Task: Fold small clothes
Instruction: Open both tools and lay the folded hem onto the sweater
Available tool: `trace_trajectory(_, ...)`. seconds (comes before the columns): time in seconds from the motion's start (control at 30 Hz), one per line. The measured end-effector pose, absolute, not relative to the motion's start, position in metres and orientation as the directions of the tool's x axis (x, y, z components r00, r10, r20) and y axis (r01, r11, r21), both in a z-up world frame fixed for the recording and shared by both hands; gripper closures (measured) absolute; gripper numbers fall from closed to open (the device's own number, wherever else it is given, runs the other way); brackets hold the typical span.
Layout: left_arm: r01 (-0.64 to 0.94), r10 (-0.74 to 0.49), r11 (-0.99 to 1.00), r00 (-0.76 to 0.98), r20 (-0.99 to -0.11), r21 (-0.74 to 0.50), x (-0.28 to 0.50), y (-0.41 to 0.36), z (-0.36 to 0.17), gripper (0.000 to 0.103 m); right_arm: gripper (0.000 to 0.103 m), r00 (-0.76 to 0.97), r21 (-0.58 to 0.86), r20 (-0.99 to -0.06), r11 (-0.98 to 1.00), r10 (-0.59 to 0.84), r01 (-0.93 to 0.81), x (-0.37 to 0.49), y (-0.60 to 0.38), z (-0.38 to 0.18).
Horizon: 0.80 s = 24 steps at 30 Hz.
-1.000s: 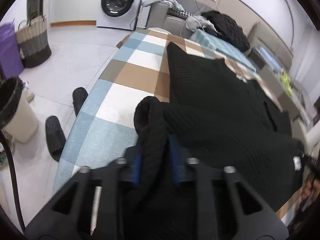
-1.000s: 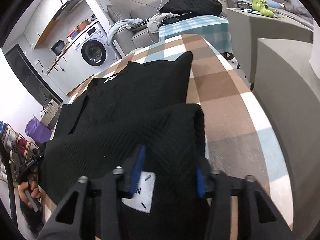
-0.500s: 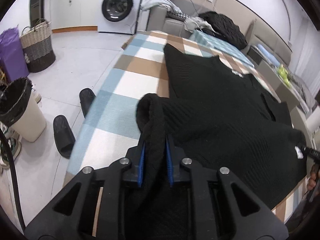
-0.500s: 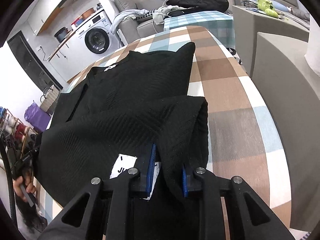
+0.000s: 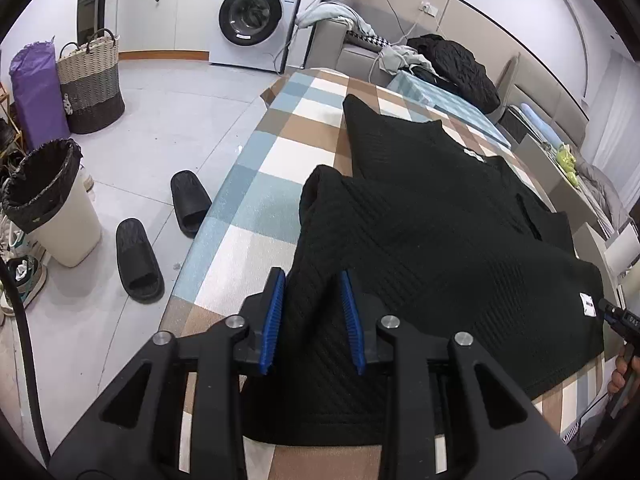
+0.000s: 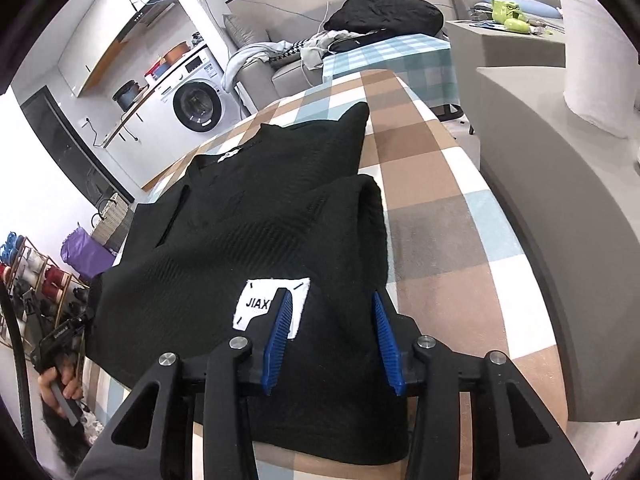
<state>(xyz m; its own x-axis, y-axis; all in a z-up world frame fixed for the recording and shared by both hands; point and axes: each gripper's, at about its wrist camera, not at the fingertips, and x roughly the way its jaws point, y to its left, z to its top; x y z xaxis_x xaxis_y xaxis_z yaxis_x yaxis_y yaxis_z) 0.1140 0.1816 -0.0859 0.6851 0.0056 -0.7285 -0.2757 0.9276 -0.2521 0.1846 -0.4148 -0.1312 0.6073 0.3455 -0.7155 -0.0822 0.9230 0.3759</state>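
Observation:
A black ribbed knit top [image 5: 432, 216] lies on the checked table [image 5: 280, 148], its near part folded over the far part. It also shows in the right wrist view [image 6: 256, 216], with a white label [image 6: 272, 304] on the folded layer. My left gripper [image 5: 312, 312] is open, its blue pads either side of the folded left corner, which lies loose on the table. My right gripper [image 6: 332, 336] is open over the folded right corner, next to the label.
Two black slippers [image 5: 160, 232] and a lined bin [image 5: 52, 204] stand on the floor left of the table. A woven basket [image 5: 90, 80] and washing machine [image 5: 256, 12] are farther back. A grey sofa arm [image 6: 552, 216] runs along the table's right side.
Both grippers were shut on the folded corners of the top half a second ago. Both have opened and the fabric now rests on the table.

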Motion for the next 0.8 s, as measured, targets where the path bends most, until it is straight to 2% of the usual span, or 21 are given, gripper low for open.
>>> trace_trajectory(0.13, -0.276, 0.02, 0.93, 0.699, -0.714, -0.245, 0.112, 0.18, -0.08, 0.097, 0.061, 0.613, 0.369, -0.714, 0.926, 0.337, -0.079, 0.185, -0.414, -0.133)
trace_trajectory(0.23, -0.279, 0.034, 0.93, 0.717, -0.696, -0.241, 0.111, 0.179, -0.072, 0.1, 0.079, 0.619, 0.345, -0.716, 0.935, 0.321, -0.085, 0.186, -0.409, -0.132)
trace_trajectory(0.27, -0.28, 0.04, 0.93, 0.721, -0.692, -0.238, 0.112, 0.178, -0.068, 0.1, 0.089, 0.624, 0.333, -0.716, 0.939, 0.312, -0.087, 0.187, -0.408, -0.132)
trace_trajectory(0.4, -0.272, 0.057, 0.934, 0.752, -0.657, -0.231, 0.114, 0.177, -0.049, 0.1, 0.099, 0.696, 0.353, -0.637, 0.928, 0.33, -0.117, 0.188, -0.411, -0.108)
trace_trajectory(0.57, -0.274, 0.082, 0.936, 0.782, -0.618, -0.222, 0.13, 0.178, -0.028, 0.1, 0.1, 0.762, 0.372, -0.564, 0.922, 0.318, -0.109, 0.203, -0.418, -0.08)
trace_trajectory(0.8, -0.311, 0.057, 0.917, 0.722, -0.69, -0.25, 0.163, 0.192, -0.06, 0.1, 0.1, 0.709, 0.358, -0.649, 0.933, 0.275, -0.035, 0.226, -0.417, -0.109)
